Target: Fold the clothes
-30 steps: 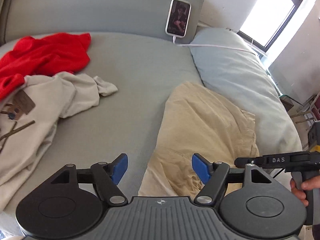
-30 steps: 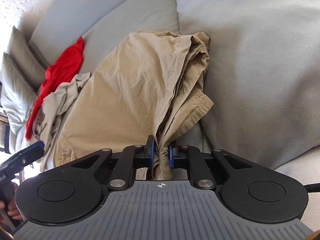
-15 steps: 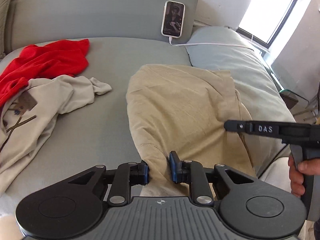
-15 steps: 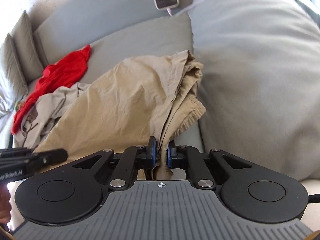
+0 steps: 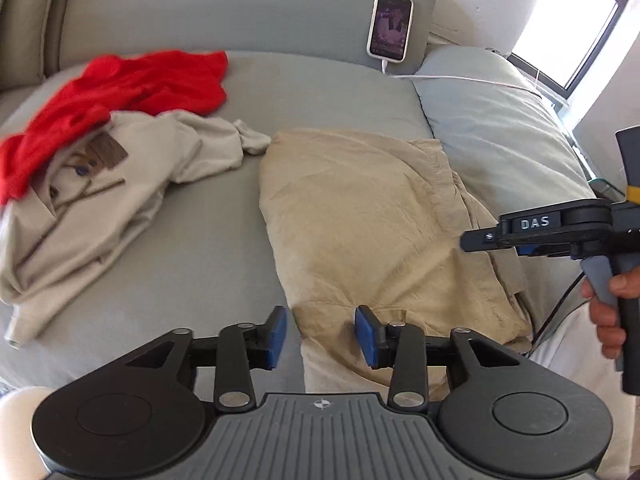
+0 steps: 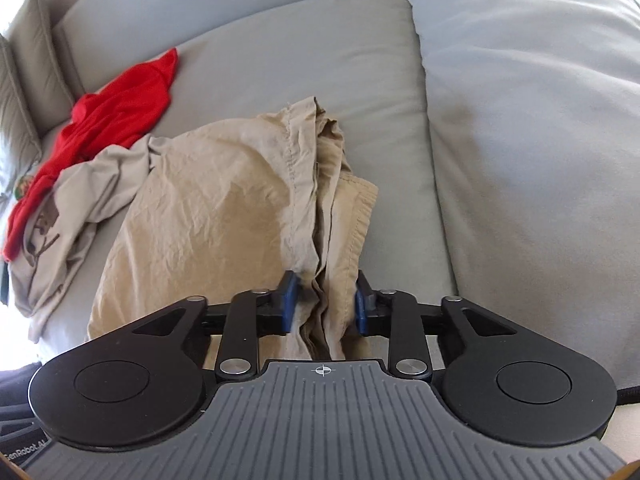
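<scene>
A tan garment (image 5: 372, 220) lies folded on the grey bed (image 5: 312, 92), its layered edges stacked on the right side (image 6: 328, 184). My left gripper (image 5: 320, 334) hovers over the garment's near left corner. Its jaws are opening, and the cloth lies between the blue pads without being pinched. My right gripper (image 6: 322, 304) sits over the bunched near right edge. Its jaws are opening too, with folds of tan cloth standing loose between the pads. Seen from the left wrist, the right gripper (image 5: 466, 240) is held by a hand (image 5: 608, 304) over the garment's right side.
A crumpled beige T-shirt (image 5: 120, 200) and a red garment (image 5: 132, 88) lie to the left on the bed. A pale blue pillow (image 5: 500, 132) borders the tan garment on the right. A phone (image 5: 390, 26) with a white cable (image 5: 460, 79) leans on the headboard.
The left gripper shut on the garment's corner, then opened. The right gripper, shut on the bunched edge, has opened. Both drew back, and the garment now lies spread on the bed.
</scene>
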The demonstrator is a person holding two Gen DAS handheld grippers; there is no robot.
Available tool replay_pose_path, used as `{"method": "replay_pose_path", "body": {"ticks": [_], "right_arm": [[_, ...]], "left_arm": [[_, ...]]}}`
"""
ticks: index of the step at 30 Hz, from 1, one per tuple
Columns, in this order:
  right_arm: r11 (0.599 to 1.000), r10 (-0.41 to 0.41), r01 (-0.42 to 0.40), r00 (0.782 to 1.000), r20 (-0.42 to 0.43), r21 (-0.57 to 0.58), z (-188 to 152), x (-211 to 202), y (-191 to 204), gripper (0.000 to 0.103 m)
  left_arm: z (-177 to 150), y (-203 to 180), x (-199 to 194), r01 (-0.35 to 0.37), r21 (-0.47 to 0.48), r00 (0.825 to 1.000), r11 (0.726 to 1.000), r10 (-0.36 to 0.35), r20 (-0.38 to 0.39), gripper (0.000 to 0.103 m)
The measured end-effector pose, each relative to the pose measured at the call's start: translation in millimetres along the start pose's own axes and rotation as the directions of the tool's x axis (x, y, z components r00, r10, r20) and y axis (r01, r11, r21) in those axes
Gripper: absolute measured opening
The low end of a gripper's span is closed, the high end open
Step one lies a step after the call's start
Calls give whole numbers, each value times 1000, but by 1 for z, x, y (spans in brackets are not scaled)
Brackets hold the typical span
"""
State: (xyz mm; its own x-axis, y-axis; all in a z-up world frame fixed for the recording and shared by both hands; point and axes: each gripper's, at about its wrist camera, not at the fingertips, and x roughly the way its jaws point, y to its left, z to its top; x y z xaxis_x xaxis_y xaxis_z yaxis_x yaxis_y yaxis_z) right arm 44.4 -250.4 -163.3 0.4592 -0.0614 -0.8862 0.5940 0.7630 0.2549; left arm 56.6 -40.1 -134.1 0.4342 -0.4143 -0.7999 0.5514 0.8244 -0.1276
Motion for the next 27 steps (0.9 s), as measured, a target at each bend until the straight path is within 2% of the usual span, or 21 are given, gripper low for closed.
{"method": "replay_pose_path", "body": {"ticks": [3, 5, 6, 7, 8, 9, 10, 11, 12, 13, 16, 19, 21, 23, 25, 27], "right_arm": [[999, 32, -32, 999, 39, -3, -12, -27, -13, 48], [998, 55, -55, 996, 70, -4, -20, -47, -23, 59], [998, 58, -57, 994, 89, -5, -23, -58, -28, 65], [998, 57, -56, 992, 108, -12, -26, -67, -29, 66], [998, 61, -57, 990, 129, -29, -30, -76, -29, 66], [997, 68, -61, 986, 151, -50, -33, -83, -27, 63], [995, 75, -61, 982, 175, -83, -37, -90, -22, 47], [990, 83, -59, 977, 198, -124, -41, -95, -15, 34], [984, 87, -51, 973, 214, -170, -46, -98, -6, 15], [976, 91, -43, 972, 217, -216, -51, -98, 3, 13], [942, 114, -50, 977, 177, -332, -66, -88, 29, 13], [906, 84, -43, 993, 79, -420, -83, -63, 45, 15], [882, 27, -13, 999, 24, -470, -95, -44, 51, 15], [878, -2, 16, 1000, 31, -478, -106, -38, 45, 14], [889, -3, 16, 1000, 28, -457, -108, -43, 39, 14], [901, 0, 9, 1000, 22, -434, -106, -50, 34, 15]], "left_arm": [[-3, -8, -32, -55, 84, 992, 995, 45, 121, 46], [-4, -14, -47, -68, 126, 980, 990, 42, 196, 45], [-4, -20, -50, -83, 150, 973, 985, 47, 228, 44], [-4, -26, -51, -95, 172, 967, 981, 50, 251, 43], [-3, -32, -49, -99, 186, 965, 977, 49, 259, 36], [-1, -36, -45, -97, 188, 968, 977, 49, 245, 18], [1, -40, -39, -86, 177, 976, 980, 48, 213, 12], [2, -43, -32, -78, 161, 982, 984, 49, 180, 10], [2, -46, -26, -72, 145, 987, 987, 50, 151, 8], [0, -51, -21, -73, 145, 989, 987, 54, 136, 7], [-12, -72, 0, -88, 239, 993, 967, 67, 94, 7], [-30, -82, 27, -43, 275, 998, 960, 51, -22, 0], [-44, -88, 36, -61, 330, 997, 942, 72, -20, 0], [-48, -92, 34, -74, 365, 996, 928, 84, -13, 0], [-46, -90, 27, -65, 364, 997, 929, 79, -22, 0], [-40, -88, 13, -34, 335, 999, 942, 35, 3, 0]]}}
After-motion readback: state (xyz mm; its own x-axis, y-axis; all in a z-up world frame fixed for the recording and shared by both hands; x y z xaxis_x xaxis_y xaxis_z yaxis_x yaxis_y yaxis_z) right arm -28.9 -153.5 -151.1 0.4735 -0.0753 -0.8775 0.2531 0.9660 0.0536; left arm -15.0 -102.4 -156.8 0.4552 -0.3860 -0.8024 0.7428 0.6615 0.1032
